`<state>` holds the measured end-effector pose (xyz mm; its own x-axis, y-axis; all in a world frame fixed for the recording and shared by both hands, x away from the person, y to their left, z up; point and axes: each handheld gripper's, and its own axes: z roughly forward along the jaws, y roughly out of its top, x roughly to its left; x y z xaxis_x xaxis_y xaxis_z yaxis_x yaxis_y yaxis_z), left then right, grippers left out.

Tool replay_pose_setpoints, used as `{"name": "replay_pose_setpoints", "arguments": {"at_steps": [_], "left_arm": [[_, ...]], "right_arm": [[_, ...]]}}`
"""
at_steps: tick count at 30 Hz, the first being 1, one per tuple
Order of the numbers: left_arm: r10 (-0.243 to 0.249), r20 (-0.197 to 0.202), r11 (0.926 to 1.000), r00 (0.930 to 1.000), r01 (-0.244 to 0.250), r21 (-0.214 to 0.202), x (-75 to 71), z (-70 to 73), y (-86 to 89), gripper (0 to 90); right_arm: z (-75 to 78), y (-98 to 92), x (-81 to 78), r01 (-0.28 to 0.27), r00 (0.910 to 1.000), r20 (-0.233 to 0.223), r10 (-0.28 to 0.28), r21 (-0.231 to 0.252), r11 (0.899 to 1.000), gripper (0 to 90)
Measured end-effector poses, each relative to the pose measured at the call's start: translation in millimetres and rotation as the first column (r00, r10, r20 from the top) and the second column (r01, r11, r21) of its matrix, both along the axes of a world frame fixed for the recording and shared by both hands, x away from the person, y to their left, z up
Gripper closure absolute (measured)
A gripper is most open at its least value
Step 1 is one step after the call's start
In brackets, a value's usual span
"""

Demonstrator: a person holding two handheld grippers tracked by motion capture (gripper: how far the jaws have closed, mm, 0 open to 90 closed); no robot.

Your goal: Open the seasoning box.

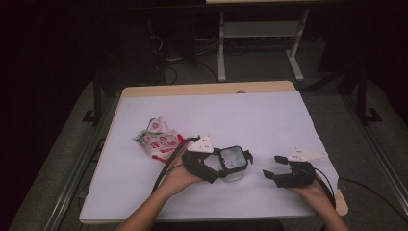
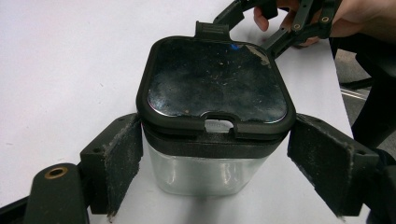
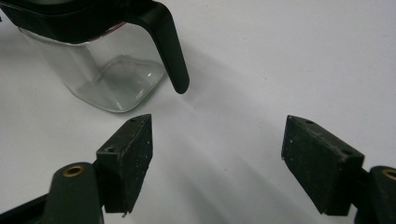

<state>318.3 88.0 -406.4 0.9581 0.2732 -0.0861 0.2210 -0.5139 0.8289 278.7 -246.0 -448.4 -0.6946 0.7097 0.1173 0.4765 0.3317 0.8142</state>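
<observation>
Jaws of the left gripper (image 2: pixel 212 158) bracket the lidded glass container (image 2: pixel 212 140) on the tabletop (image 1: pixel 269 115), pads not visibly pressing. Firmer closure is advised before the open, empty right gripper (image 1: pixel 272 170) lifts a lid latch (image 3: pixel 170 51).

crumpled red-and-white wrapper (image 1: pixel 158 139) | on white table sheet (image 1: pixel 250 115), left side | metal stand (image 1: pixel 260 38) beyond table

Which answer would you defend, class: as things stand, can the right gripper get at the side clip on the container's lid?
Probably yes. The right gripper stands open with nothing between its jaws, and the black clip hangs off the lid just ahead of it, over bare white paper. The left gripper flanks the container from the opposite side, out of its way.
</observation>
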Motion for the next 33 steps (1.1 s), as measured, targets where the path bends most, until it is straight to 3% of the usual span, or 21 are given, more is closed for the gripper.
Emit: {"name": "replay_pose_setpoints", "arguments": {"at_steps": [7,12,19,20,28,33], "left_arm": [[0.003,0.01,1.0,0.9999,-0.003,-0.003,-1.3,2.4,0.4,18.6],[0.006,0.033,0.9996,0.9994,-0.005,-0.026,-2.7,7.8,1.3,20.6],[0.001,0.034,0.9989,0.9994,0.0,-0.047,-3.1,11.4,2.7,22.0],[-0.017,0.019,0.9969,0.9997,0.018,-0.077,-2.8,11.9,3.2,27.4],[-0.043,0.031,0.9965,0.9986,0.045,-0.07,-2.2,10.6,-1.0,34.2],[-0.067,0.033,0.9947,0.9972,0.069,-0.076,-0.9,13.1,-0.7,48.7]], "right_arm": [[0.5,0.1,0.2,0.001,1.0,-0.001,-0.001,0.001,1.0,24.3],[-0.5,0.0,0.6,-0.001,1.0,0.001,0.001,-0.001,1.0,24.3],[-0.1,0.2,1.1,-0.002,1.0,0.004,0.002,0.003,1.0,24.3],[-0.4,0.8,0.7,-0.002,1.0,-0.003,0.002,0.004,1.0,24.3],[-0.9,-0.6,0.9,-0.003,1.0,-0.003,0.003,0.007,1.0,24.3],[-0.3,-1.2,1.1,0.008,0.9999,-0.009,-0.008,0.014,1.0,24.3]]}}
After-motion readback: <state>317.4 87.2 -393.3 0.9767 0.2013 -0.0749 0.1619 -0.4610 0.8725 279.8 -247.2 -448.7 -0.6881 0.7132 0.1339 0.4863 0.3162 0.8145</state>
